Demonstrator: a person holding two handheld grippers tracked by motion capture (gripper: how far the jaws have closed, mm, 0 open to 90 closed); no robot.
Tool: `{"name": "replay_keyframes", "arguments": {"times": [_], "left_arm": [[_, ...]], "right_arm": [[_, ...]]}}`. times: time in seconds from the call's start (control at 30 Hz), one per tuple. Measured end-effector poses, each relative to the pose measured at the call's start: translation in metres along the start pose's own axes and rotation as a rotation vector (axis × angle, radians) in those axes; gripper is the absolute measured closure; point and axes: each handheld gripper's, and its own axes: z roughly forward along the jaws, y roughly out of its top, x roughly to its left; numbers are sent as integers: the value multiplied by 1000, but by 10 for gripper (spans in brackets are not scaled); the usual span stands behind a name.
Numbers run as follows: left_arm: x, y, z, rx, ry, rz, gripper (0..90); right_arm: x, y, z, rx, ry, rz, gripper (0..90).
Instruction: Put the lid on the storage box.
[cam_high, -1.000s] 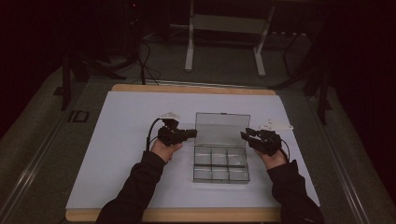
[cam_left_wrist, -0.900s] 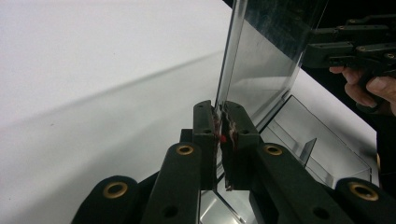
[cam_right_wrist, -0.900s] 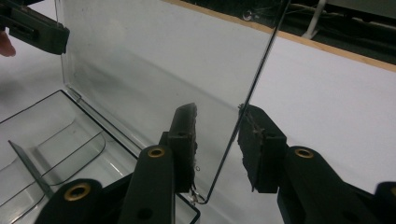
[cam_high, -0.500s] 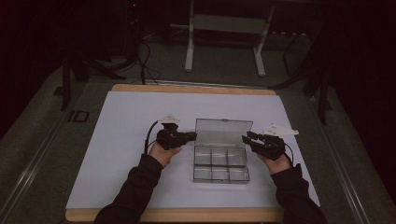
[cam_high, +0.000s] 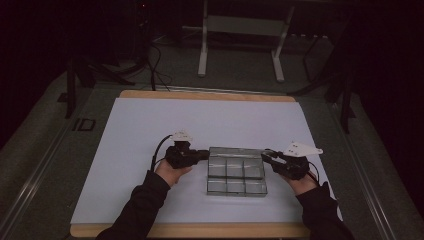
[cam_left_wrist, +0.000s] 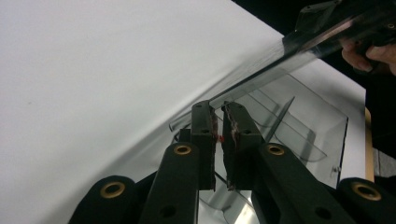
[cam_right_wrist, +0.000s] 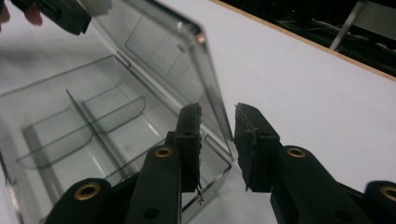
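Note:
A clear plastic compartment box (cam_high: 235, 186) lies on the white mat, its hinged lid (cam_high: 235, 150) tilted low over the back row. My left gripper (cam_high: 205, 154) is at the lid's left end, and in the left gripper view it (cam_left_wrist: 218, 108) is shut on the lid's rim (cam_left_wrist: 280, 60). My right gripper (cam_high: 265, 154) is at the lid's right end. Its jaws (cam_right_wrist: 218, 112) have just been closing. The lid's edge (cam_right_wrist: 219, 112) runs between them with a gap still showing. The box's compartments (cam_right_wrist: 56, 116) look empty.
The white mat (cam_high: 150, 125) covers a wooden table with bare room on the left and at the back. A metal stand (cam_high: 240, 30) stands on the dark floor beyond the far edge. Black cables trail from both grippers.
The lid, upright a second ago, has swung down toward the box. Both hands have drawn back toward the person with it.

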Motion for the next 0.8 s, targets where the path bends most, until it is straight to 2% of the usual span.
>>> {"name": "replay_keyframes", "arguments": {"times": [0.07,0.17,0.53,0.6,0.8], "left_arm": [[-1,-2,0,7,-5,4,840],[-2,-5,0,25,-6,13,844],[-3,-16,4,82,-9,31,850],[-3,-17,6,97,-1,44,850],[1,-24,8,118,11,41,848]], "right_arm": [[1,-3,-2,11,2,-10,728],[1,-10,-6,21,40,-5,745],[0,-26,-10,67,110,-39,755],[-1,-29,-8,82,123,-32,760],[0,-38,-4,124,126,-41,759]]}}
